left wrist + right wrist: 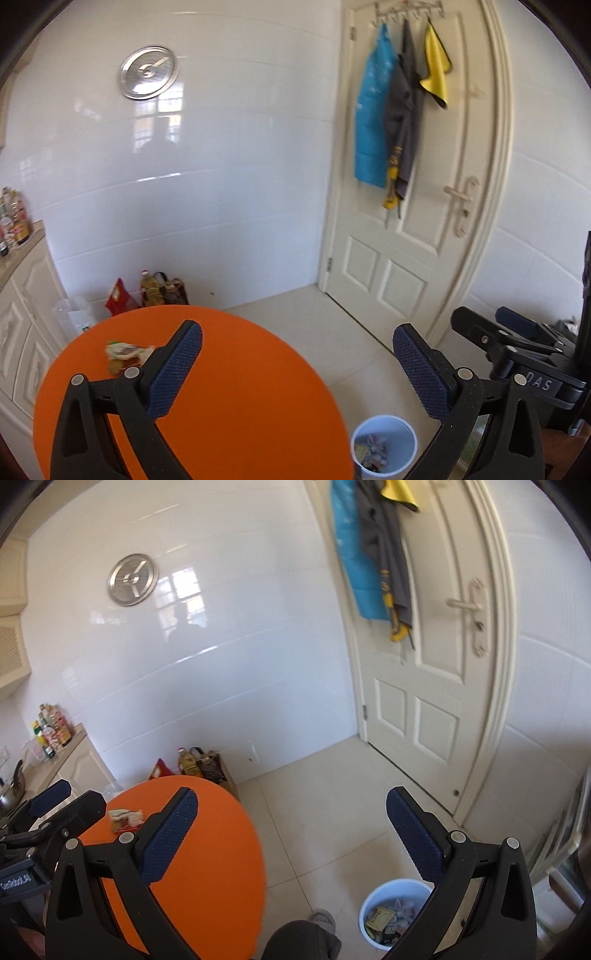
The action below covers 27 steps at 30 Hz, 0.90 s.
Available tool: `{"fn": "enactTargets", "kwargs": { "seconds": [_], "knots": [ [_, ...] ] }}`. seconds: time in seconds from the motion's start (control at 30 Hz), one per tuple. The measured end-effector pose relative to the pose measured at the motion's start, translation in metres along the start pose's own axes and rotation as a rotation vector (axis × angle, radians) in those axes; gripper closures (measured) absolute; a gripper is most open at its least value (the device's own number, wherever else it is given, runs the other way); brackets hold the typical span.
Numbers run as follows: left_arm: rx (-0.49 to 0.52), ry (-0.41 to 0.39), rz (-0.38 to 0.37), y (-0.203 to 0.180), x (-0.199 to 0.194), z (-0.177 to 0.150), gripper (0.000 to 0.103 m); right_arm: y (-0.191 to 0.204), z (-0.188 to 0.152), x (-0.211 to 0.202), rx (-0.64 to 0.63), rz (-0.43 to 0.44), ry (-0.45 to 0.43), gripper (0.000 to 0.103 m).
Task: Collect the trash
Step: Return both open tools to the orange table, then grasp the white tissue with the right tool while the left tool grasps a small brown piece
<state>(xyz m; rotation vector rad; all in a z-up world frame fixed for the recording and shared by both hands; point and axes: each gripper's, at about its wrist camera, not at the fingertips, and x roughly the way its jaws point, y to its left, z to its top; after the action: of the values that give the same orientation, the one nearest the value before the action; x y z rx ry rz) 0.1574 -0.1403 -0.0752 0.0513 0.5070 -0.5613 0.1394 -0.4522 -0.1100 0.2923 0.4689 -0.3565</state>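
Crumpled wrapper left on the table, both grippers empty and wide.

A crinkled cream-and-red snack wrapper (127, 352) lies near the far rim of the round orange table (240, 406). On the pale tiled floor (325, 812), a white plastic bin (397, 914) holds litter, near a cream panelled door (436, 686). The left gripper (297, 373) and right gripper (291, 834) gape over the open floor between the table edge and the bin.

We saw a round orange table (229, 398) at the lower left of both frames, bearing one crumpled wrapper (125, 352) near its far left edge. On the pale tiled floor (325, 812) stood a white bin (397, 890) of scraps at lower right, and bags and a bottle (195, 762) against the wall.
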Motion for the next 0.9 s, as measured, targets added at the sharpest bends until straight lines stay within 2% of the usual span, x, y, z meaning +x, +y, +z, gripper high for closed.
{"fn": "enactTargets", "kwargs": {
  "seconds": [0.17,0.2,0.57,0.77,0.9],
  "knots": [
    [-0.062,-0.034,0.1,0.04,-0.054,-0.014,0.001,0.056,0.006,-0.006,-0.08,0.067,-0.024,0.0],
    [-0.073,-0.037,0.116,0.036,-0.053,-0.016,0.001,0.067,0.007,-0.007,-0.093,0.083,-0.027,0.0],
    [-0.171,-0.083,0.346,0.086,-0.133,-0.057,0.001,0.172,-0.002,-0.006,-0.23,0.238,-0.029,0.0],
    [-0.237,-0.055,0.423,0.102,-0.13,-0.072,0.001,0.217,-0.018,0.018,-0.31,0.31,0.019,0.0],
    [-0.274,-0.005,0.436,0.113,-0.094,-0.07,0.001,0.238,-0.032,0.053,-0.345,0.33,0.085,0.0]
  ]
}}
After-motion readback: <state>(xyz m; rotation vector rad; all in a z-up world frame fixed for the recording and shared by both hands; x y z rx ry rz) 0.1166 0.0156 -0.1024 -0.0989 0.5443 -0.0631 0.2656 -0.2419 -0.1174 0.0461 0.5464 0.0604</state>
